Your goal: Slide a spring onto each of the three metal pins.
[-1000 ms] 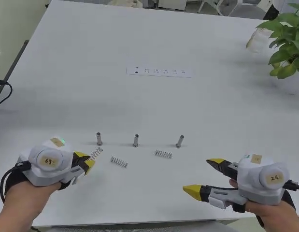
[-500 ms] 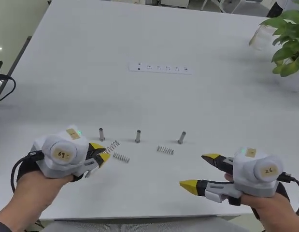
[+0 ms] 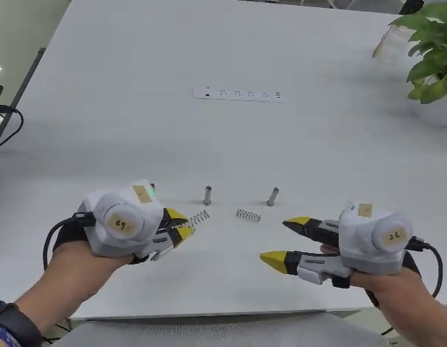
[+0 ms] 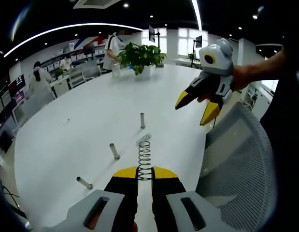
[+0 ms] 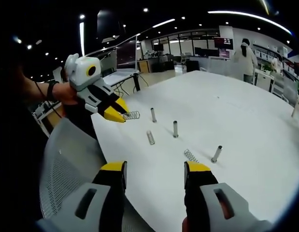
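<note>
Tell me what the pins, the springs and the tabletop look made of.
Pins: bare metal, probably steel; grey with a dull sheen. Springs: thin coiled wire, likely steel; silvery, light glints off the coils. Tabletop: smooth white matte surface with soft reflections, perhaps laminate; the core cannot be told.

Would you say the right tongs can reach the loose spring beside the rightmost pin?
Probably yes: the right tongs stand open, with bare table between them and the spring; the left tongs sit well aside.
</note>
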Tool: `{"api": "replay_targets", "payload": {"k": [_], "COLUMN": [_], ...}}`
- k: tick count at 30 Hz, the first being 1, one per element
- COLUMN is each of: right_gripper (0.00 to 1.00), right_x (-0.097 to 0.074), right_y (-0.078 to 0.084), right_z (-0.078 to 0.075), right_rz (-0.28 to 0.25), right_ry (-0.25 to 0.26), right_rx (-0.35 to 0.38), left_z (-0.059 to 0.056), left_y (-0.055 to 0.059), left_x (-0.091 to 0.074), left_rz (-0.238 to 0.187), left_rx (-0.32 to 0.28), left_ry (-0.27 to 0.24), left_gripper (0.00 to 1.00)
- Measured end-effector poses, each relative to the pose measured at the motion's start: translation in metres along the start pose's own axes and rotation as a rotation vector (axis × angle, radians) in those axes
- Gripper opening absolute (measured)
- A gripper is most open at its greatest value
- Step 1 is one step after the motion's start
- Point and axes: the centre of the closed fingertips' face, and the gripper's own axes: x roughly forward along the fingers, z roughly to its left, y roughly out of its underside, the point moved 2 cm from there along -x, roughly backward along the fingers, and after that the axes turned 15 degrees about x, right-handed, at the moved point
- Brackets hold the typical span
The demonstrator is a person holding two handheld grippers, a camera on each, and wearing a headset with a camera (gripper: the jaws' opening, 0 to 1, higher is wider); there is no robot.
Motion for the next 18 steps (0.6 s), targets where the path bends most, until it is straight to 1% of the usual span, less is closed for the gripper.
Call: {"api": "replay_targets", "payload": {"k": [4, 5, 6, 9, 10, 11, 13, 18], "right_gripper": [0.36, 0.35, 0.34, 0.32, 0.31, 0.30, 0.28, 0.25], "right_x": [0.004, 0.005, 0.006, 0.009, 0.009, 0.010, 0.011, 0.014], "right_y": [-0.005, -0.006, -0.007, -0.009, -0.009, -0.010, -0.011, -0.012], "right_z": [0.009, 0.010, 0.011, 0.015, 0.017, 0.019, 0.023, 0.031], "right_rz": [-0.007, -0.007, -0.003, 0.002, 0.001, 0.000, 0.001, 0.011], "right_ry": [-0.043, -0.048, -0.055, -0.075, -0.086, -0.098, -0.120, -0.158], "right_rx": [-0.009, -0.010, -0.013, -0.024, -0.025, -0.025, -0.032, -0.045], "left_z": [-0.007, -0.009, -0.012, -0.019, -0.023, -0.024, -0.030, -0.038], "left_y": [-0.011, -0.013, -0.015, -0.019, -0.022, -0.023, -0.027, -0.034], "left_x": [0.003, 0.004, 0.005, 0.007, 0.008, 0.008, 0.009, 0.011], "left_rz": [-0.016, -0.018, -0.020, -0.030, -0.033, -0.034, -0.035, -0.049], "left_rx": [0.044, 0.061, 0.090, 0.128, 0.155, 0.164, 0.202, 0.228], "left_ry": [0.027, 0.037, 0.048, 0.078, 0.093, 0.096, 0.116, 0.146], "left_gripper": [0.02, 0.02, 0.02, 0.02, 0.02, 0.02, 0.02, 0.02]}}
